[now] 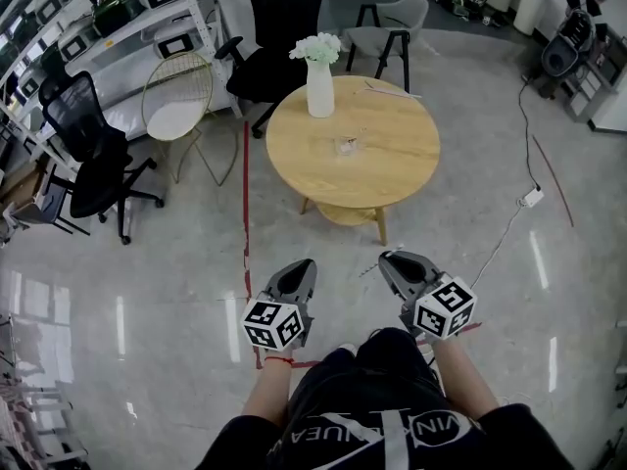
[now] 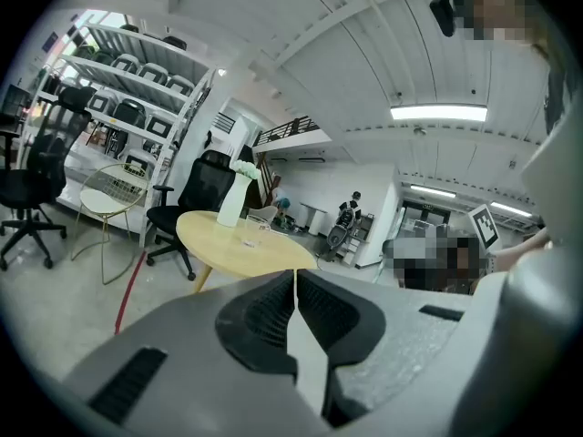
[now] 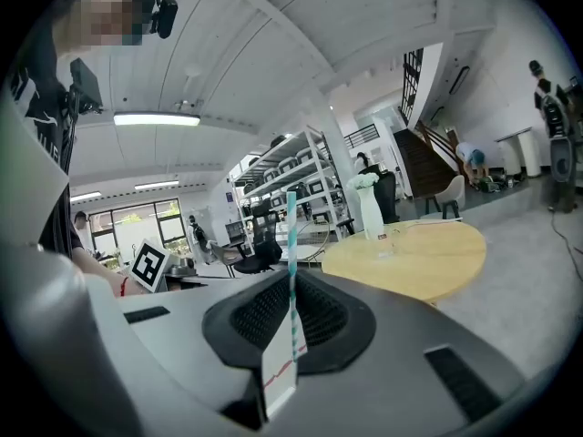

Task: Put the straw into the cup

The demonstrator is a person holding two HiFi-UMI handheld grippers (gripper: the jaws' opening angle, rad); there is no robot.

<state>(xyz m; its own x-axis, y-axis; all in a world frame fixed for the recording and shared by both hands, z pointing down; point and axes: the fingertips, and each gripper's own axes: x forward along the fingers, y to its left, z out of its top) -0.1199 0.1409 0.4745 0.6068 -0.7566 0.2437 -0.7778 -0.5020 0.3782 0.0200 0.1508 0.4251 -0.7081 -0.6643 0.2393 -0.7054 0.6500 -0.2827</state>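
Note:
A clear cup (image 1: 346, 146) stands near the middle of the round wooden table (image 1: 392, 164), well ahead of both grippers. My right gripper (image 1: 390, 258) is shut on a teal-and-white striped straw (image 3: 291, 235), which stands upright between the pads with a paper tag (image 3: 280, 371) at its lower end. In the right gripper view the cup (image 3: 390, 237) is far off to the right on the table (image 3: 428, 258). My left gripper (image 1: 304, 264) is held level beside the right one over the floor. Its jaws (image 2: 294, 274) meet with nothing in them, and the cup (image 2: 252, 232) lies ahead on the table (image 2: 237, 248).
A white vase of flowers (image 1: 319, 84) stands on the table's far side, and a thin pale item (image 1: 392, 90) lies near the far edge. Black office chairs (image 1: 93, 155), a wire chair (image 1: 178, 101) and shelving (image 1: 118, 18) stand to the left. A cable (image 1: 519, 209) crosses the floor at right.

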